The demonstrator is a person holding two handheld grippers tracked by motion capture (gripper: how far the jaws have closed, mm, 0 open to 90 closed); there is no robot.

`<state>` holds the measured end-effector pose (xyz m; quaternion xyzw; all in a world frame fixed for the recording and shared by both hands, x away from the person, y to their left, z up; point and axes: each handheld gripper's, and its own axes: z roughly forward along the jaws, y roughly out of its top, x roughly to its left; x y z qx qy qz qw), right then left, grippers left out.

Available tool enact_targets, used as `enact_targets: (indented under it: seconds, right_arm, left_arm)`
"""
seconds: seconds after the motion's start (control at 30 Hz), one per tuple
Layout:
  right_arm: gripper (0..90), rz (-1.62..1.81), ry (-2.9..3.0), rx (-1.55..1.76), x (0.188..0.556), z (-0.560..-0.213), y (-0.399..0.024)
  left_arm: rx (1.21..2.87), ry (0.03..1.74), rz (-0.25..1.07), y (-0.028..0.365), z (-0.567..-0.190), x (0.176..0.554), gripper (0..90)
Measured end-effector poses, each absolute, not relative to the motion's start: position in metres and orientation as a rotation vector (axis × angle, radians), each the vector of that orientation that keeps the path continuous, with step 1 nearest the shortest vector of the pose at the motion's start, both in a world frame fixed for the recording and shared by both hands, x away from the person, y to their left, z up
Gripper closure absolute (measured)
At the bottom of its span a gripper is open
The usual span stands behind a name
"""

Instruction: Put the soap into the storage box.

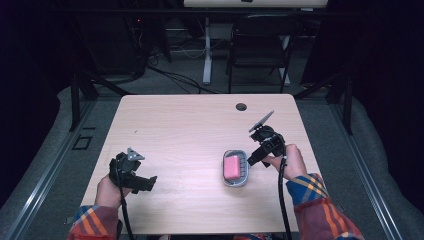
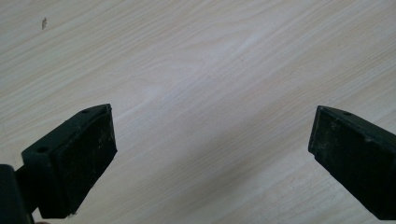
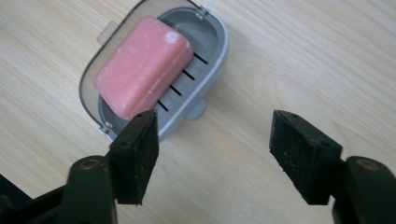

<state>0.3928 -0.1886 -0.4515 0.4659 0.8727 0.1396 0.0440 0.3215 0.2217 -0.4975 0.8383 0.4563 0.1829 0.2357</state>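
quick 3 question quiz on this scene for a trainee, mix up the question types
1. True or false: the pink soap bar lies in the grey soap dish.
2. Multiple choice: which gripper is nearer the soap dish? A) left gripper B) right gripper C) both equally near
3. Fill in: the left gripper's jaws, seen in the left gripper view, stand ____ over bare wooden table.

Key
1. True. The bar rests tilted on the slotted tray inside the dish.
2. B. In the high view the right gripper sits just beside the dish; the left is far off near the table's left front.
3. Open. Nothing lies between them.
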Motion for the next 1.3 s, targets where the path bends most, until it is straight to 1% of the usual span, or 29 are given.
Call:
enact_targets:
  seconds: [0.23,0.37,0.63,0.7,0.77,0.87,1.0,1.03,1.17,1.23,1.3]
  right_arm:
    - [19.9,0.416,2.645,1.431,0.382,-0.453,-0.215]
    - [15.4,0.416,2.626,1.453,0.374,-0.457,-0.231]
    - [13.1,0.47,2.582,1.466,0.357,-0.466,-0.259]
    - [11.0,0.503,2.561,1.469,0.351,-0.47,-0.265]
    - [11.2,0.527,2.54,1.468,0.346,-0.476,-0.272]
    - [8.2,0.572,2.545,1.496,0.337,-0.489,-0.282]
    - [7.0,0.669,2.478,1.521,0.322,-0.51,-0.295]
    - [5.5,0.628,2.506,1.526,0.321,-0.511,-0.297]
    - [3.1,0.678,2.49,1.521,0.321,-0.514,-0.298]
    - [0.0,0.689,2.518,1.513,0.324,-0.516,-0.296]
    - [0.0,0.654,2.557,1.48,0.327,-0.518,-0.293]
  left_arm:
    - [2.301,1.25,0.504,0.221,-0.498,0.322,0.8]
    - [2.3,1.249,0.504,0.221,-0.498,0.321,0.8]
    - [2.303,1.244,0.504,0.22,-0.498,0.321,0.8]
    - [2.307,1.244,0.499,0.221,-0.498,0.321,0.8]
    - [2.306,1.244,0.499,0.221,-0.498,0.321,0.8]
    - [2.307,1.243,0.5,0.221,-0.498,0.321,0.7]
    - [2.308,1.242,0.498,0.22,-0.498,0.322,0.7]
    - [2.315,1.235,0.5,0.22,-0.498,0.322,0.7]
    - [2.321,1.229,0.506,0.219,-0.498,0.321,0.5]
    - [2.321,1.234,0.515,0.219,-0.498,0.322,0.2]
    - [2.33,1.232,0.514,0.219,-0.5,0.322,0.1]
